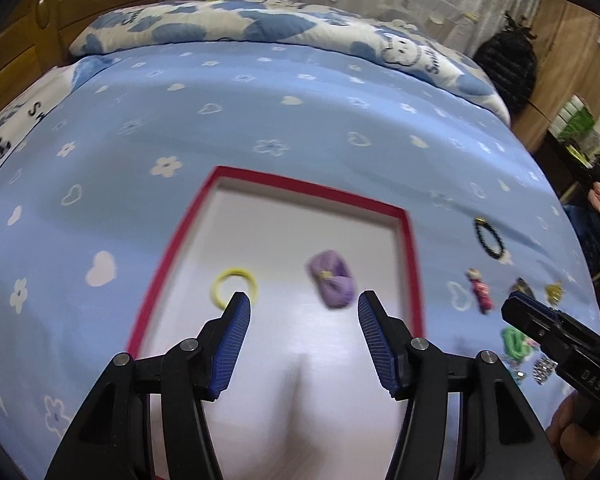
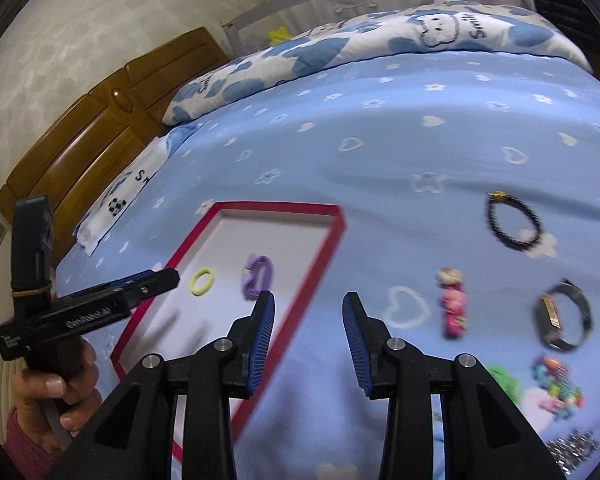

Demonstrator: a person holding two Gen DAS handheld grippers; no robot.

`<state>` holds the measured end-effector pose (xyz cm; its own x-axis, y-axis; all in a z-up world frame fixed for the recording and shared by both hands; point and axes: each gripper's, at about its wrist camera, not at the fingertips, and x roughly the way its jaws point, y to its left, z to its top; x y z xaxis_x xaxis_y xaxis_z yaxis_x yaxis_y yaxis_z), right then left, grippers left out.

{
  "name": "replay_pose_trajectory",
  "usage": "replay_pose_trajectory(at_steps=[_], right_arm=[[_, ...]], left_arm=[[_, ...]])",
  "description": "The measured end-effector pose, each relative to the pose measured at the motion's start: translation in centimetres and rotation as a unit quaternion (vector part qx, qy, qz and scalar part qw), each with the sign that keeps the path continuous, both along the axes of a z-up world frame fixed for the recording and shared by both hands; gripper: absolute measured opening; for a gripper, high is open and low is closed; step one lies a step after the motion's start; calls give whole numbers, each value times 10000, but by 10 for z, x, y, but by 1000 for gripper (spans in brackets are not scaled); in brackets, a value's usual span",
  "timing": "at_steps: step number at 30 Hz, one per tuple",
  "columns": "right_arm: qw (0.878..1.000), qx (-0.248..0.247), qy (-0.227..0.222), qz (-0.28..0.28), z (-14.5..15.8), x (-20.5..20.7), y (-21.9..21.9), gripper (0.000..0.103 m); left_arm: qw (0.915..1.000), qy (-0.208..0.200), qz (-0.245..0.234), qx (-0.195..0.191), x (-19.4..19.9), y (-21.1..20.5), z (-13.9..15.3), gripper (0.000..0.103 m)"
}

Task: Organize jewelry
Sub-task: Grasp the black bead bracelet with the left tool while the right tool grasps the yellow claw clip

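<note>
A red-rimmed white tray (image 1: pixel 414 264) (image 2: pixel 328 248) lies on the blue bedspread. In it are a yellow hair tie (image 1: pixel 233 286) (image 2: pixel 202 281) and a purple scrunchie (image 1: pixel 333 280) (image 2: pixel 257 276). My left gripper (image 1: pixel 304 304) (image 2: pixel 156 282) is open and empty above the tray. My right gripper (image 2: pixel 309 305) (image 1: pixel 518 302) is open and empty over the bedspread beside the tray's right rim. Right of the tray lie a black bead bracelet (image 1: pixel 489 238) (image 2: pixel 514 222), a pink doll clip (image 1: pixel 480 290) (image 2: pixel 453 306), a black band with a gold clasp (image 2: pixel 564 322), a green tie (image 1: pixel 514 342) and colourful clips (image 2: pixel 556 380).
A blue and white quilt (image 1: pixel 260 26) (image 2: pixel 360 40) is folded at the far side of the bed. A wooden headboard (image 2: pixel 84 136) stands on the left. Silver sparkly clips (image 2: pixel 572 446) (image 1: pixel 542 370) lie near the bed's right edge. A dark bag (image 1: pixel 508 64) sits far right.
</note>
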<state>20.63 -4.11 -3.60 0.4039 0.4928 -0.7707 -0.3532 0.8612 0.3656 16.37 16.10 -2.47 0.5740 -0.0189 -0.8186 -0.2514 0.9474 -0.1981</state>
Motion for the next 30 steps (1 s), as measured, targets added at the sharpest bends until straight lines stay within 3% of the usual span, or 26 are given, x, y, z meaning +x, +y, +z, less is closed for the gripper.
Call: replay_pose_trajectory(at_steps=[3, 14, 19, 26, 30], right_arm=[[9998, -46, -24, -178, 2, -5, -21, 44], [9944, -199, -77, -1039, 9, -19, -116, 44], [9907, -242, -122, -1334, 11, -22, -146, 50], [9851, -349, -157, -1679, 11, -20, -183, 50], [9817, -503, -225, -1825, 12, -17, -199, 57]], left_arm=[[9997, -16, -221, -62, 2, -17, 4, 56], [9963, 19, -859, -41, 25, -68, 10, 56], [9945, 55, -1045, -7, 41, -88, 10, 56], [9920, 83, -1261, -9, 68, -113, 5, 56], [9905, 90, -1374, 0, 87, -128, 0, 56]])
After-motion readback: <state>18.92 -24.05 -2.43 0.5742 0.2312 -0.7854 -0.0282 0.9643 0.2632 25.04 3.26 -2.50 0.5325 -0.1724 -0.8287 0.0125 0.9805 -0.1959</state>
